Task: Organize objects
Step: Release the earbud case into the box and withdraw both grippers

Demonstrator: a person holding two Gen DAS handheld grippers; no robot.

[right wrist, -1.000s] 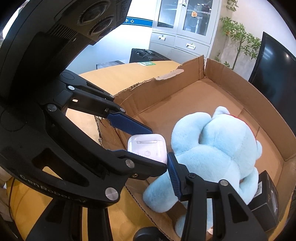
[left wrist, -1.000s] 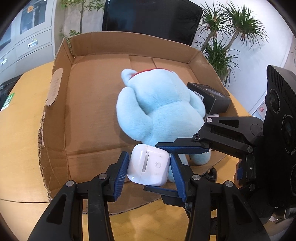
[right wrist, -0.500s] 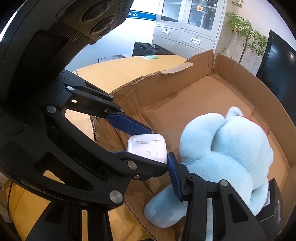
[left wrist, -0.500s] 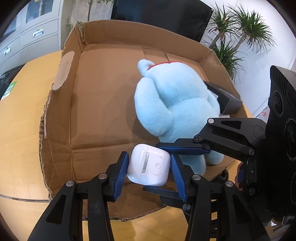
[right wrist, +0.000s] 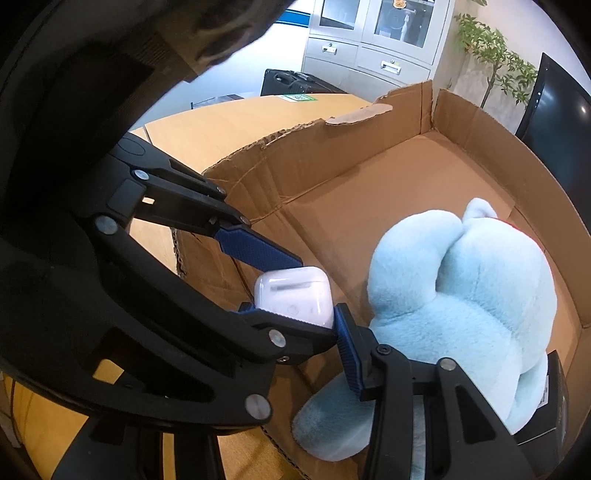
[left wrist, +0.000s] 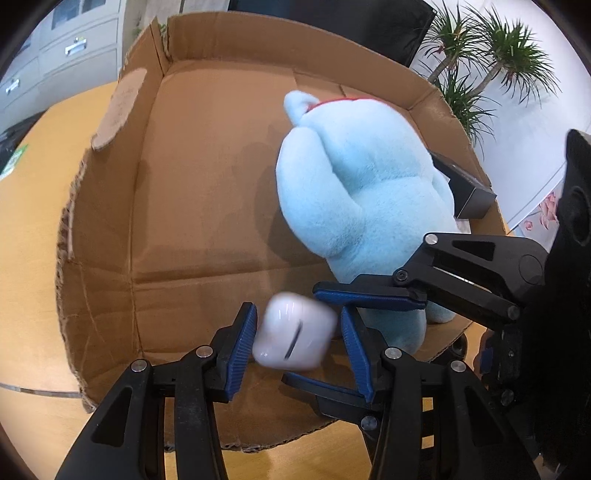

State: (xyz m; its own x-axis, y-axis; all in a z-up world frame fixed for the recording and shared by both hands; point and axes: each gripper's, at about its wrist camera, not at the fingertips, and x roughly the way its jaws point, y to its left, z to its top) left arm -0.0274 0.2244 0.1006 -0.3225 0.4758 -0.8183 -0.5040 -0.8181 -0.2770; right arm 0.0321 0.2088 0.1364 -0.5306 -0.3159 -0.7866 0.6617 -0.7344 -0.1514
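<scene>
A white earbud case [left wrist: 293,336] sits blurred and tilted between the blue pads of my left gripper [left wrist: 297,338], whose jaws have spread, with a gap on each side. It hangs over the near edge of a shallow cardboard box [left wrist: 207,206]. The case [right wrist: 293,297] also shows in the right wrist view. A light blue plush toy [left wrist: 365,206] lies in the box's right half, also seen from the right wrist [right wrist: 461,291]. My right gripper [left wrist: 338,332] is open, its fingers [left wrist: 369,297] crossing just behind and under the case, beside the plush.
A black box [left wrist: 465,188] lies in the cardboard box behind the plush. The box stands on a wooden table [left wrist: 33,229]. Grey cabinets [right wrist: 373,44], a dark suitcase [right wrist: 295,83], a black screen [left wrist: 332,26] and potted plants [left wrist: 495,62] stand beyond.
My left jaws have opened and the earbud case has come loose, tilting and blurring. Both grippers have moved further left along the box, so the plush sits more to the right.
</scene>
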